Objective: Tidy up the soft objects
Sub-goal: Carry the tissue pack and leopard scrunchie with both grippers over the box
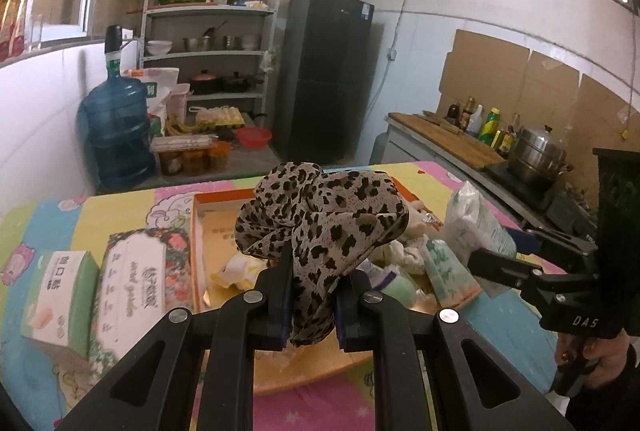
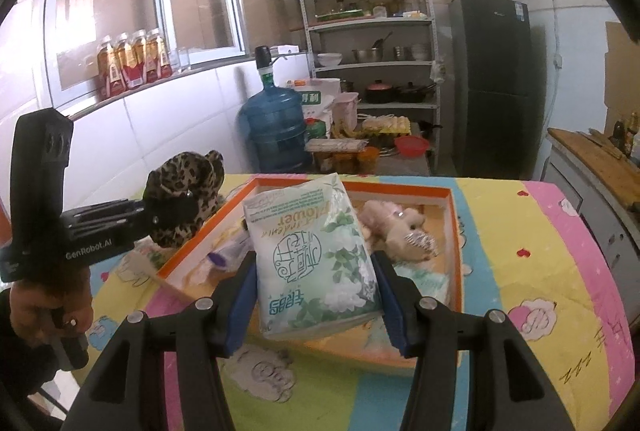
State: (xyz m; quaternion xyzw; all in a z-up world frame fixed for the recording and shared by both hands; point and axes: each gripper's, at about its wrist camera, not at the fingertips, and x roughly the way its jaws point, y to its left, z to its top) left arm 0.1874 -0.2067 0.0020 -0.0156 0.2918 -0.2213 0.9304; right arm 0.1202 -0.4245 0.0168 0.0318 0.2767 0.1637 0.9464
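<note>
The left claw (image 1: pixel 312 295) squeezes a soft leopard-spotted cloth scarf (image 1: pixel 320 219), holding it up above the orange-rimmed cardboard box (image 1: pixel 196 231); the right claw (image 2: pixel 316 295) grips a white plastic pack of tissues with green flowers (image 2: pixel 316 259) over the same box, which sits on the colourful cartoon-covered worktop (image 2: pixel 540 251); a fluffy pink plush toy (image 2: pixel 400 227) lies inside the box.

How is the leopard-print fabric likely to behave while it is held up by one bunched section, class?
Probably floppy: the leopard-print fabric folds and droops over the left hand-held gripper, keeping no shape. Likely light, since a thin pinched section carries the whole bundle. Loose folds could snag or drag across the orange box below it.
</note>
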